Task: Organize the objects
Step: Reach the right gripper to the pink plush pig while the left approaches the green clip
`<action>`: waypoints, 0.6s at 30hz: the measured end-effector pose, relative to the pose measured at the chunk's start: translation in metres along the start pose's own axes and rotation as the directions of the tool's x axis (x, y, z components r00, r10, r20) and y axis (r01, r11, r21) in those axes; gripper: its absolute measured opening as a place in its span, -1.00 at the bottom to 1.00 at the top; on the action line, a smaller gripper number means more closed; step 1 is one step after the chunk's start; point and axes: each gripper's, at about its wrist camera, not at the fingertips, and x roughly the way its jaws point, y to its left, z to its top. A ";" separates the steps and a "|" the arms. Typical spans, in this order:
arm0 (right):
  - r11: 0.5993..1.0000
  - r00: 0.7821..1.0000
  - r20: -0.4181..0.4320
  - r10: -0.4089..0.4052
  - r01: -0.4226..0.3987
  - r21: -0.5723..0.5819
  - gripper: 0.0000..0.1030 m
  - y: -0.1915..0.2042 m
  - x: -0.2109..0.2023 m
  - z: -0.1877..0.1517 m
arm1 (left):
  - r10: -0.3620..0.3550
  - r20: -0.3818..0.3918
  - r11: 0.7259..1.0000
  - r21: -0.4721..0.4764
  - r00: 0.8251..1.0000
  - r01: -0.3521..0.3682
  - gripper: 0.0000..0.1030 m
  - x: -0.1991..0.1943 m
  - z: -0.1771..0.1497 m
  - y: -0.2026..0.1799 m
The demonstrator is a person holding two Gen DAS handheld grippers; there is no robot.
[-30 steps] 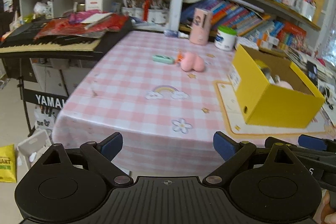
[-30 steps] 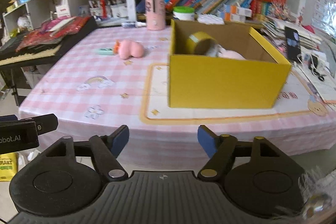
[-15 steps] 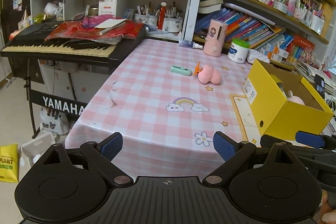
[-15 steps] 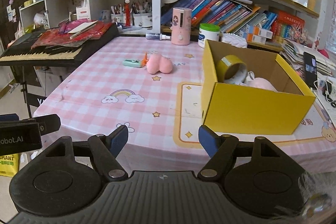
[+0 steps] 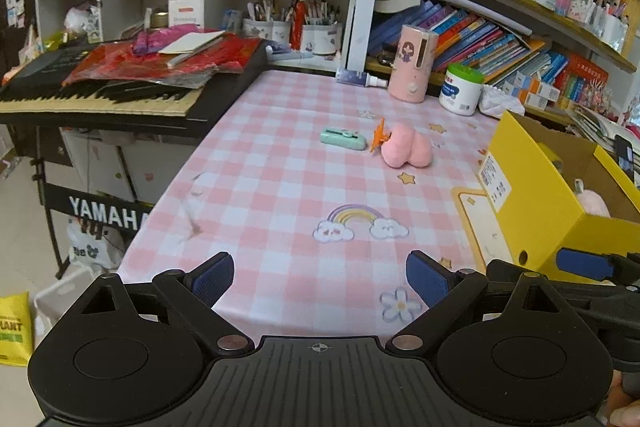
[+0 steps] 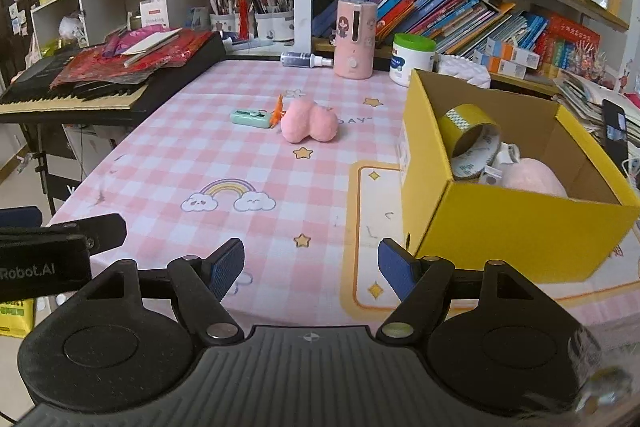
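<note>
Both tools hover at the near edge of the table [image 5: 280, 187]: the left hand-held gripper [image 5: 320, 277] is spread wide with nothing between its pads, and the right hand-held gripper [image 6: 311, 265] is also released and empty. Mid-frame in the left view, a pink plush toy [image 5: 406, 147] lies on the checked cloth beside a small green case [image 5: 343, 139]. At right, the yellow box [image 6: 516, 219] holds a tape roll [image 6: 472, 131].
</note>
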 end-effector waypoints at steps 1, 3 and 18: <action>1.000 1.000 -0.003 -0.001 0.001 0.000 0.41 -0.001 0.005 0.003 | -0.001 0.000 1.000 0.001 1.000 0.001 0.84 0.005 0.003 0.000; 1.000 1.000 -0.008 -0.001 0.001 0.005 0.40 -0.002 0.016 0.011 | -0.001 -0.003 1.000 -0.003 1.000 0.001 0.84 0.015 0.011 -0.001; 0.999 0.999 -0.031 0.040 -0.040 0.002 0.41 -0.015 0.102 0.086 | 0.049 -0.004 0.998 -0.043 0.999 -0.049 0.83 0.089 0.080 -0.004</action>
